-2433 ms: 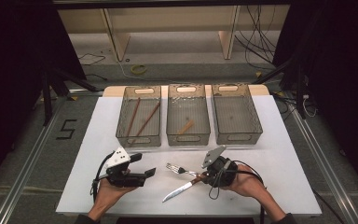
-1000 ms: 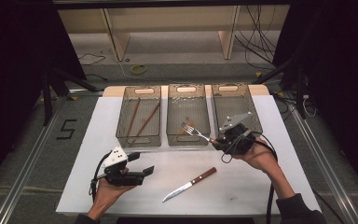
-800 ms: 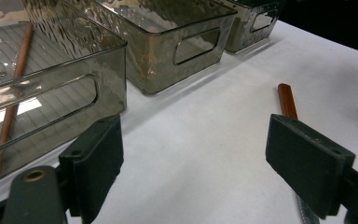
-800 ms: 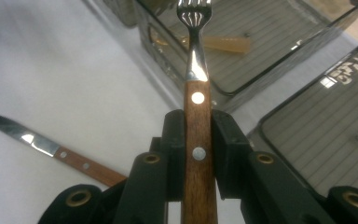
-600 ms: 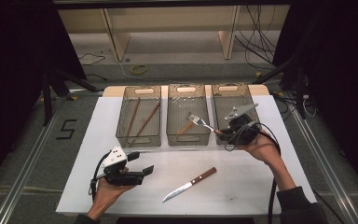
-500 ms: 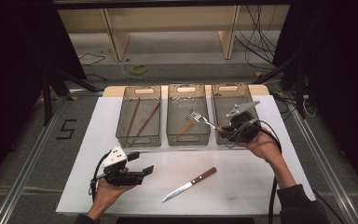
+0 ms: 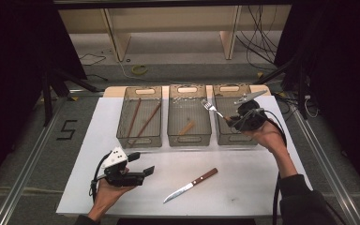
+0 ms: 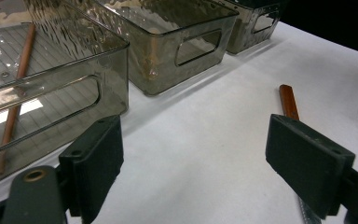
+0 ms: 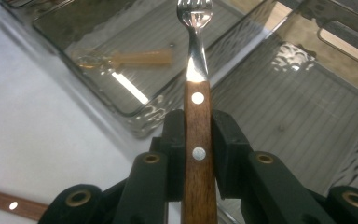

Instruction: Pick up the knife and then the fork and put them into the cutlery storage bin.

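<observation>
Fork (image 7: 212, 108) shows in the high view clamped by its wooden handle in the right hand-held gripper (image 7: 230, 120), tines reaching out over the middle bin (image 7: 189, 136), while the left hand-held gripper (image 7: 140, 169) rests open on the desk (image 7: 262, 187) with the knife (image 7: 191, 185) just beyond its jaws. Left gripper view: jaws wide apart, nothing between, the knife's handle behind one pad. Right gripper view: both pads pinch the fork's (image 9: 196, 107) riveted handle.
</observation>
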Motion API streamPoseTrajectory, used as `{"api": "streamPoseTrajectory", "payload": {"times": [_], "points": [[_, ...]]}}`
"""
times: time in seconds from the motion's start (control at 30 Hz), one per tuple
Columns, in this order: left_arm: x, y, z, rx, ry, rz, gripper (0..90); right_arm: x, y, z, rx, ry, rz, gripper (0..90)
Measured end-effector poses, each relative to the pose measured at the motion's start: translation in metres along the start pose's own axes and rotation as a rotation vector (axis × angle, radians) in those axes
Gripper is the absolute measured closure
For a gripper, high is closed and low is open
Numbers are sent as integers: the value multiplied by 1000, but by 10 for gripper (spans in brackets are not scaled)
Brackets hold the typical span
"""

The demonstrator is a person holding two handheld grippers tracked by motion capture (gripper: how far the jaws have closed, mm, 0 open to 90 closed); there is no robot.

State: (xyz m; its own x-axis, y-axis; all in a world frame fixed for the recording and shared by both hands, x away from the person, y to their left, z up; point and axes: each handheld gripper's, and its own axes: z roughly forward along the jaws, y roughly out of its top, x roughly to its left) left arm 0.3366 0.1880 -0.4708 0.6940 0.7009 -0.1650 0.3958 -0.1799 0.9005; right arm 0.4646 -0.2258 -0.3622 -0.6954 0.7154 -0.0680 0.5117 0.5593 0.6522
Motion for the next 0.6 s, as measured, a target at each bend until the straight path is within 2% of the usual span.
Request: {"api": "streamPoseTrajectory", "payload": {"times": [0.6], "points": [[1, 0, 0, -6, 2, 1, 185, -32, 3, 16, 18, -74, 104, 769]]}}
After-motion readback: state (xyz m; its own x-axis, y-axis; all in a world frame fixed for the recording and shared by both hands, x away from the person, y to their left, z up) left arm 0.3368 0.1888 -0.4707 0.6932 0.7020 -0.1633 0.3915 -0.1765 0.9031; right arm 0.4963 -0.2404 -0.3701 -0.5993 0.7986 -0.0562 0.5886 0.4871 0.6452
